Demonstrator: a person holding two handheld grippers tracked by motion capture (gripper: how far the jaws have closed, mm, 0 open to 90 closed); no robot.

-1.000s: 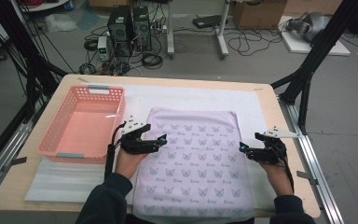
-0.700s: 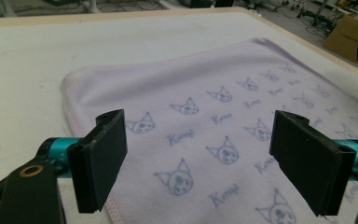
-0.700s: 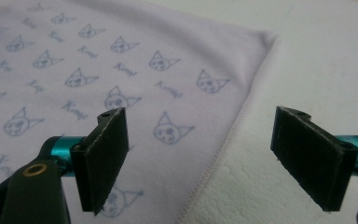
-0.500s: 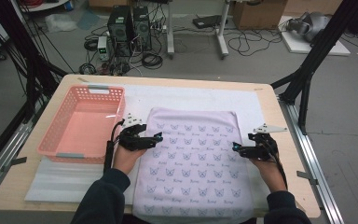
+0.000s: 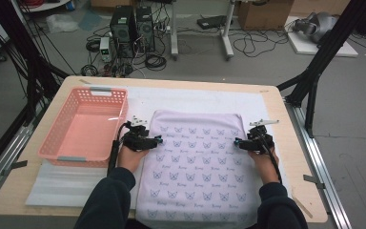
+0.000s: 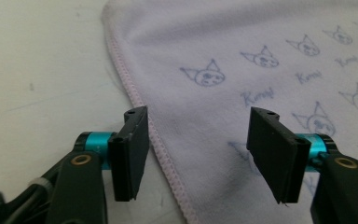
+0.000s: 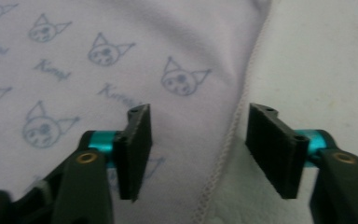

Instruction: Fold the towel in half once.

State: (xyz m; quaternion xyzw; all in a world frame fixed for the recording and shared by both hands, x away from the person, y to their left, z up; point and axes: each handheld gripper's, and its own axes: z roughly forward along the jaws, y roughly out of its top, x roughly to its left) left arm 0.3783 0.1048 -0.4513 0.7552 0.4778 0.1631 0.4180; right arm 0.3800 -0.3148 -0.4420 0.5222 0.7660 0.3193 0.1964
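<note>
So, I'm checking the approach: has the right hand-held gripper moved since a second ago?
Yes. The right hand-held gripper slid left, onto the towel's right edge.

Even, soft light falls from overhead across the high view, with no glare and only faint shadows under the hands. That view is slightly soft and grainy. In the left gripper view the cloth (image 6: 242, 70) beyond the jaws is fairly sharp, dimmer just under them. The right gripper view is blurred throughout, its cat prints (image 7: 184, 77) smeared, with shade under the jaws.
</note>
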